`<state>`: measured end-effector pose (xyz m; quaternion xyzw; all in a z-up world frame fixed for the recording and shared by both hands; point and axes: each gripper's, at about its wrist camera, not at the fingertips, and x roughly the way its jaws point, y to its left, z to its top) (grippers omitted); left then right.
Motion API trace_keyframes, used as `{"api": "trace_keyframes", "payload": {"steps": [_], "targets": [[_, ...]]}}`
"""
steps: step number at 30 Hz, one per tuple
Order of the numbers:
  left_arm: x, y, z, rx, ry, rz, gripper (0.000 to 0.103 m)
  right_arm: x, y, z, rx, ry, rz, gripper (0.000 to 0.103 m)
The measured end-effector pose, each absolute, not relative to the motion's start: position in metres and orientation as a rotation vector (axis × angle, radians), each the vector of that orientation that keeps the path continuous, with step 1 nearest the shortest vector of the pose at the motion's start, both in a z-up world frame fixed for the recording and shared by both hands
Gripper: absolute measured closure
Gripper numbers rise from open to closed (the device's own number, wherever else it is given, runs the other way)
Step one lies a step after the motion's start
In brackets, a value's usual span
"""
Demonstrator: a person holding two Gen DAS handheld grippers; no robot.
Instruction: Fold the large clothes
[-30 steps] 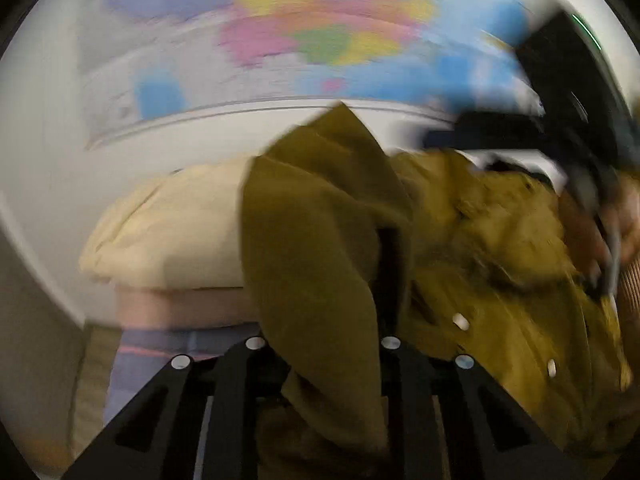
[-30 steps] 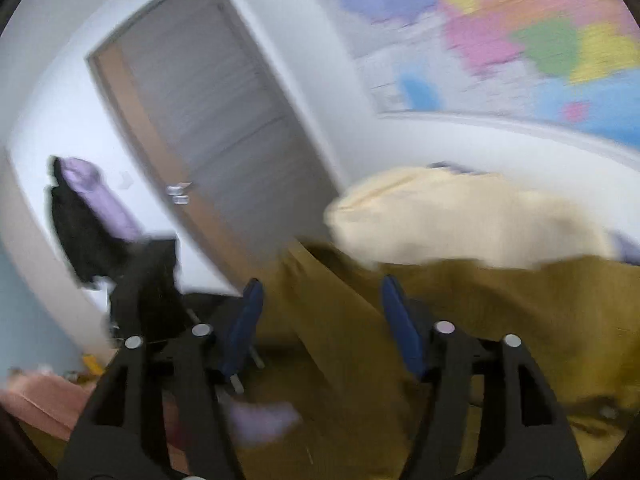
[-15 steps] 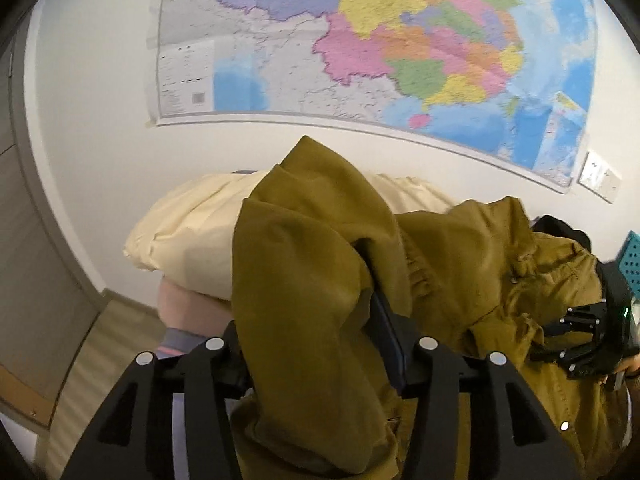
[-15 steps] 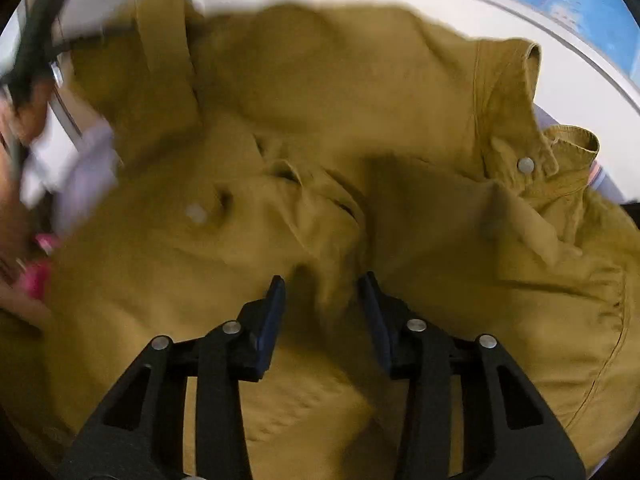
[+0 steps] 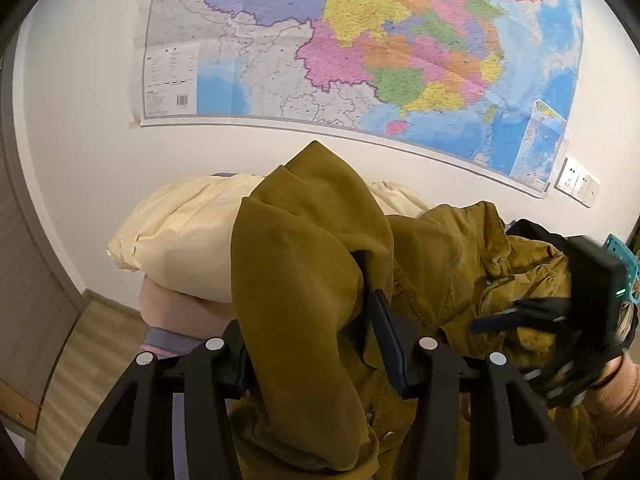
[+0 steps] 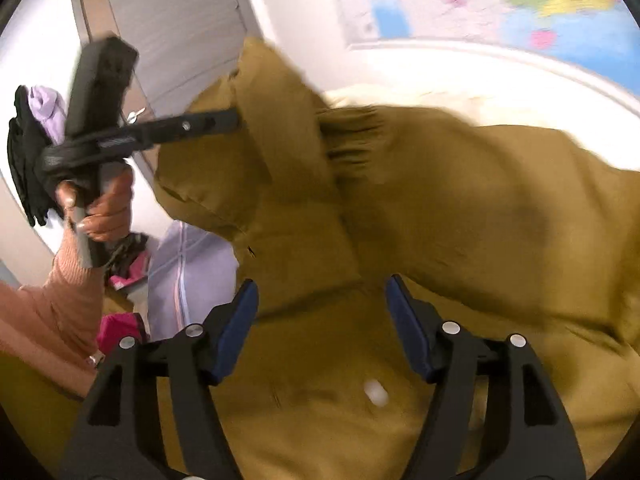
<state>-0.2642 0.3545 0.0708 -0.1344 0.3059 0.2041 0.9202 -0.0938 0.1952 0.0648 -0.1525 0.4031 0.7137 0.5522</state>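
A large olive-brown jacket [image 5: 448, 264] lies bunched over a bed, and its body fills the right wrist view [image 6: 460, 200]. One sleeve [image 5: 296, 248] is raised in a peak and hangs down between the fingers of my left gripper [image 5: 308, 312], hiding its left finger. The blue pad [image 5: 384, 320] of the right finger shows with a shadowed gap beside the cloth. In the right wrist view the left gripper [image 6: 236, 118] reaches into the lifted sleeve. My right gripper [image 6: 322, 284] hovers over the jacket's front, its jaws opening and pinching nothing; it shows blurred in the left wrist view [image 5: 492, 320].
A cream pillow [image 5: 180, 236] lies behind the jacket on a pink one [image 5: 180, 312]. A wall map [image 5: 360, 40] hangs above, with a wall socket [image 5: 578, 184] to its right. A grey door [image 6: 168, 20] stands at the left, and lilac cloth [image 6: 188, 264] lies below the person's hand [image 6: 108, 208].
The left jaws have widened around the sleeve, which stays draped there. The right gripper swung down over the jacket, narrowed its jaws, then spread them wide again.
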Motion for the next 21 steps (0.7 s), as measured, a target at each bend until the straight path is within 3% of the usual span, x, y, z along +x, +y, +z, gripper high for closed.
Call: {"api": "trace_keyframes", "payload": {"steps": [4, 7, 8, 13, 18, 20, 21], "targets": [[-0.264, 0.351, 0.07, -0.273, 0.632, 0.407, 0.055, -0.106, 0.239, 0.036, -0.359, 1.05, 1.656, 0.035], [-0.263, 0.35, 0.068, -0.277, 0.645, 0.397, 0.055, -0.116, 0.247, 0.024, -0.404, 1.043, 1.65, 0.075], [-0.263, 0.349, 0.067, -0.275, 0.646, 0.396, 0.055, -0.118, 0.247, 0.023, -0.405, 1.06, 1.668, 0.097], [-0.267, 0.344, 0.075, -0.286, 0.623, 0.372, 0.052, -0.111, 0.204, 0.077, -0.325, 0.929, 1.712, 0.099], [-0.268, 0.316, 0.093, -0.261, 0.556, 0.23, 0.033, -0.045, 0.118, 0.165, -0.21, 0.797, 1.632, 0.099], [-0.263, 0.297, 0.096, -0.239, 0.537, 0.137, 0.019, -0.017, 0.079, 0.189, -0.231, 0.767, 1.537, 0.099], [-0.259, 0.285, 0.096, -0.218, 0.523, 0.09, 0.019, -0.003, 0.056, 0.198, -0.267, 0.756, 1.451, 0.099]]}}
